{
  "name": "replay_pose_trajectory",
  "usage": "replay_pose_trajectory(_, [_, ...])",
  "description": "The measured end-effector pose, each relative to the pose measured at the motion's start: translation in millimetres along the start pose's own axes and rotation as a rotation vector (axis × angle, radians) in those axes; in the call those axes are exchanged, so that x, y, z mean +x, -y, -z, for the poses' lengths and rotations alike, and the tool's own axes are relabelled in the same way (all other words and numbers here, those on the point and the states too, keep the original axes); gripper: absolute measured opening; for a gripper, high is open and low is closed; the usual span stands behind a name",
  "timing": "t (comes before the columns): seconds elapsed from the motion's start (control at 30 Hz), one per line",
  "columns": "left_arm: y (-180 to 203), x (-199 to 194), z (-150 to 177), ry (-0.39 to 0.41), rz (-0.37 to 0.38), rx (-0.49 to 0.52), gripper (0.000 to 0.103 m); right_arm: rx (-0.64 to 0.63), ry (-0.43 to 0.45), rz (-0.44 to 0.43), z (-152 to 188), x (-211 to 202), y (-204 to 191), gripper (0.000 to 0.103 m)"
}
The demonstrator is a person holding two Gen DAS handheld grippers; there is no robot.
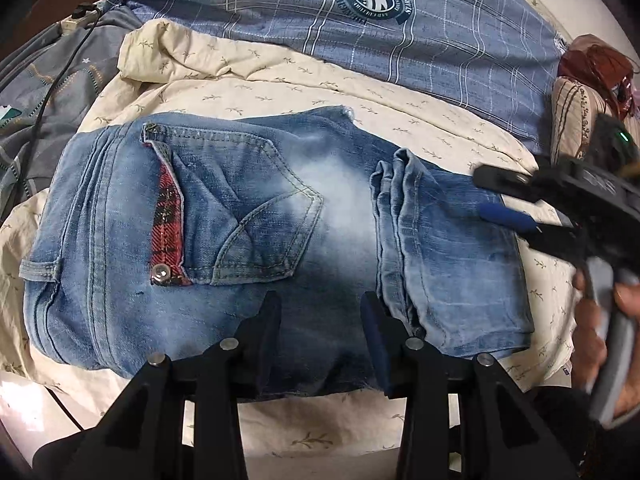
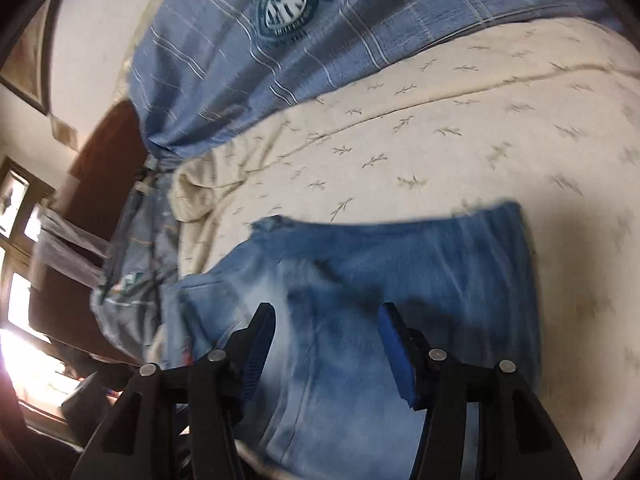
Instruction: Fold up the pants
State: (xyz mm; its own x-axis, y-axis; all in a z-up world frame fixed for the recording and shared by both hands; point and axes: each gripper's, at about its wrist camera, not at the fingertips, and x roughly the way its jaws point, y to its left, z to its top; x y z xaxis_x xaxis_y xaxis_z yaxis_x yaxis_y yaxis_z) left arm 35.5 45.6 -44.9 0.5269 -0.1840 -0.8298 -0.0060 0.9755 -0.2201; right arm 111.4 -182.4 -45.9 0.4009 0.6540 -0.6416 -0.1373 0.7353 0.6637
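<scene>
- On the cream leaf-print bedsheet the jeans lie as a compact folded bundle, back pocket uppermost, leg ends doubled over toward the right. Judged from this lie, the folding is largely complete.
- Left gripper: jaws spread wide, nothing between them. It hangs over the near edge of the bundle, fingers either side of bare denim; contact with the cloth cannot be confirmed. Likely placed there to steady or smooth the fold.
- Right gripper: jaws likewise apart and empty. The left wrist view shows it at the right end of the jeans, above the doubled leg ends, held in the person's hand. The right wrist view is blurred, so its height above the fabric is uncertain.
- Both tools sit at opposite parts of the bundle, which suits a final pressing or tidying step, or a grasp for one more fold. This is a judgement only.
- Surroundings: a blue plaid pillow with a round emblem lies beyond the jeans; a grey patterned quilt and a black cable lie at the left, apart from the work.
- Risk: the thick stacked leg ends may spring open if left unpressed.
</scene>
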Motion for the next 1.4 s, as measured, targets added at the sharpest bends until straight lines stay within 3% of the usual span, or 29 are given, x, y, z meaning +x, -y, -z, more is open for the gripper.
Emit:
replay_pose_trajectory(0.1, [3,-1,2,-0.005,0.005,0.0,0.042,-0.004,-0.039,0.058,14,9,12,0.072])
replay_pose_trajectory(0.23, [7,-9,6,-0.002,0.021,0.0,0.042,0.0,-0.056,0.064,16,6,13,0.072])
replay_pose_trajectory(0.4, [5,-19,9,0.019,0.026,-0.017,0.042,-0.045,0.0,-0.062,0,-8,-17,0.072])
replay_pose_trajectory(0.53, [-5,-21,11,0.034,0.046,-0.035,0.043,-0.011,-0.011,-0.115,-26,16,-23,0.072])
replay_pose_trajectory(0.63, [-12,-19,13,0.041,0.059,-0.034,0.043,0.048,-0.104,-0.05,-33,60,-4,0.075])
replay_pose_trajectory(0.67, [-13,-19,13,0.04,0.065,-0.033,0.043,0.069,-0.09,-0.074,-32,67,4,0.074])
replay_pose_trajectory(0.7, [-15,-19,14,0.042,0.076,-0.028,0.043,0.078,-0.061,-0.088,-33,61,3,0.075])
replay_pose_trajectory(0.77, [-17,-20,15,0.054,0.092,-0.026,0.043,0.093,-0.089,-0.07,-32,55,-2,0.074])
replay_pose_trajectory(0.83, [-19,-23,16,0.061,0.107,-0.022,0.043,0.047,-0.063,-0.017,-27,39,-11,0.075])
replay_pose_trajectory(0.93, [-25,-33,20,0.087,0.117,-0.035,0.045,0.005,-0.034,-0.039,-7,8,-19,0.075])
replay_pose_trajectory(1.1, [-55,-51,30,0.156,0.108,-0.144,0.049,-0.044,-0.035,-0.059,42,-19,-21,0.075])
replay_pose_trajectory(1.2, [-70,-56,31,0.17,0.101,-0.195,0.049,-0.034,-0.069,-0.089,64,-13,-12,0.075])
replay_pose_trajectory(1.3, [-75,-59,33,0.173,0.093,-0.227,0.05,-0.037,-0.115,-0.032,74,7,1,0.075])
replay_pose_trajectory(1.4, [-78,-59,36,0.163,0.092,-0.245,0.05,-0.037,-0.078,-0.051,74,-4,-1,0.075])
